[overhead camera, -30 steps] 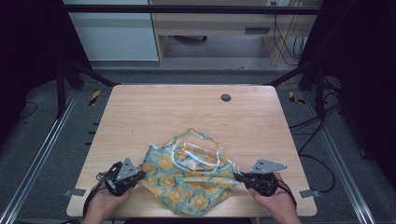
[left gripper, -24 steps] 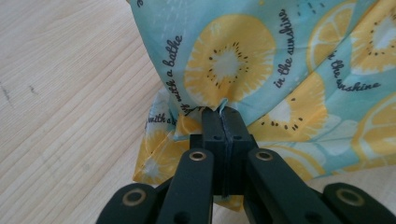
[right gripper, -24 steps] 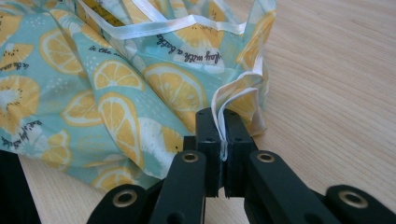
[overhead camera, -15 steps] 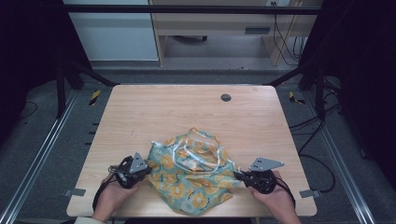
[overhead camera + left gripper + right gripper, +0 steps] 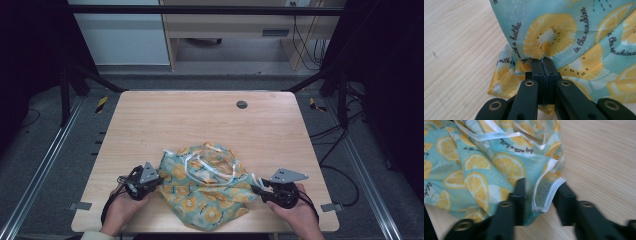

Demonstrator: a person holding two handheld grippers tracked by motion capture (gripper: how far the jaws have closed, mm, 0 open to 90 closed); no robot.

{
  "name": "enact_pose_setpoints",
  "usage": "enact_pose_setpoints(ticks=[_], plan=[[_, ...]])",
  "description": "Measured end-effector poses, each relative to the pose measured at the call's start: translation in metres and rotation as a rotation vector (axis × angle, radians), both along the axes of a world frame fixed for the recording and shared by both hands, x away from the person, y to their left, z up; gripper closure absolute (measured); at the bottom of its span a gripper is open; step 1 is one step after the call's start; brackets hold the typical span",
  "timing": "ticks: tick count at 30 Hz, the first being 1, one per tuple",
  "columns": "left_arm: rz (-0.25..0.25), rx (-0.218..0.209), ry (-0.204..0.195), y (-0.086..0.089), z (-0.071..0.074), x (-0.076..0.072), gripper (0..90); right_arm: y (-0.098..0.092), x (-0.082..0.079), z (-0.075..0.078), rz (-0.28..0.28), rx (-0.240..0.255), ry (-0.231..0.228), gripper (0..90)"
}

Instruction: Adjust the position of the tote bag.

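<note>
A crumpled cloth (image 5: 207, 187) lies on the table (image 5: 200, 120), near its front edge and about midway across. The left gripper (image 5: 156, 181) sits at the cloth's left edge, just beside it — its jaws pressed together on a fold of the cloth (image 5: 549, 42). The right gripper (image 5: 257, 189) sits at the cloth's right edge, its jaws having just been opening, with a hemmed corner of the cloth (image 5: 544, 192) between them. Behind the cloth, well apart and toward the table's far edge, a small round cap (image 5: 242, 104) is set in the tabletop — right of centre.
</note>
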State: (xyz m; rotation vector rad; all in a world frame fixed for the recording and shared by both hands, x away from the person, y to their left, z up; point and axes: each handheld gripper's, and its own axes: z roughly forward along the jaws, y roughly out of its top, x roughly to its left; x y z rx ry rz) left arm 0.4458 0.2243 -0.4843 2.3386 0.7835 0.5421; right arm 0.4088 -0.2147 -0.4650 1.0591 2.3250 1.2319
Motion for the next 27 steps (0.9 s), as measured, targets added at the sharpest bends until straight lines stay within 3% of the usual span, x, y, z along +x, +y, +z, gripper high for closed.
enact_pose_setpoints(ticks=[1, 2, 3, 7, 11, 13, 14, 17, 18, 19, 21, 22, 24, 26, 27], plan=[[-0.004, 0.003, -0.002, 0.000, 0.000, 0.000, 90.0, -0.005, -0.005, 0.005, -0.029, 0.007, -0.019, 42.7], [-0.004, 0.003, -0.002, 0.000, 0.000, 0.000, 90.0, -0.005, -0.005, 0.005, -0.029, 0.007, -0.019, 42.7], [-0.007, 0.003, 0.000, 0.000, 0.001, -0.001, 90.0, -0.012, -0.009, 0.011, -0.058, 0.027, -0.023, 32.5], [-0.005, -0.003, -0.004, 0.001, 0.002, -0.002, 90.0, -0.018, -0.009, 0.021, -0.081, 0.031, -0.045, 29.3], [-0.001, -0.003, -0.008, 0.001, 0.003, -0.003, 90.0, -0.017, 0.004, 0.040, -0.082, 0.041, -0.060, 32.3], [0.000, -0.001, -0.010, 0.001, 0.003, -0.006, 90.0, -0.007, 0.017, 0.049, -0.069, 0.031, -0.060, 36.7], [0.000, -0.001, -0.010, 0.001, 0.003, -0.006, 90.0, -0.007, 0.017, 0.049, -0.069, 0.031, -0.060, 36.7], [0.000, -0.007, -0.015, 0.002, 0.005, -0.007, 90.0, 0.008, 0.037, 0.051, -0.034, 0.007, -0.044, 41.4], [0.001, -0.013, -0.013, 0.002, 0.005, -0.008, 90.0, 0.020, 0.052, 0.051, -0.021, -0.014, -0.040, 43.6], [0.001, -0.013, -0.013, 0.002, 0.005, -0.008, 90.0, 0.020, 0.052, 0.051, -0.021, -0.014, -0.040, 43.6], [-0.003, -0.012, -0.010, 0.002, 0.005, -0.007, 90.0, 0.035, 0.077, 0.046, -0.003, -0.022, -0.005, 44.1], [-0.006, -0.013, -0.010, 0.002, 0.005, -0.007, 90.0, 0.035, 0.077, 0.046, -0.003, -0.022, -0.005, 44.1], [-0.008, -0.012, -0.009, 0.002, 0.005, -0.008, 90.0, 0.049, 0.098, 0.036, 0.008, -0.039, 0.041, 44.0], [-0.007, -0.012, -0.010, 0.002, 0.005, -0.009, 90.0, 0.053, 0.102, 0.033, 0.012, -0.039, 0.057, 43.7], [-0.008, -0.010, -0.009, 0.003, 0.006, -0.010, 90.0, 0.062, 0.110, 0.026, 0.014, -0.052, 0.086, 42.4]])
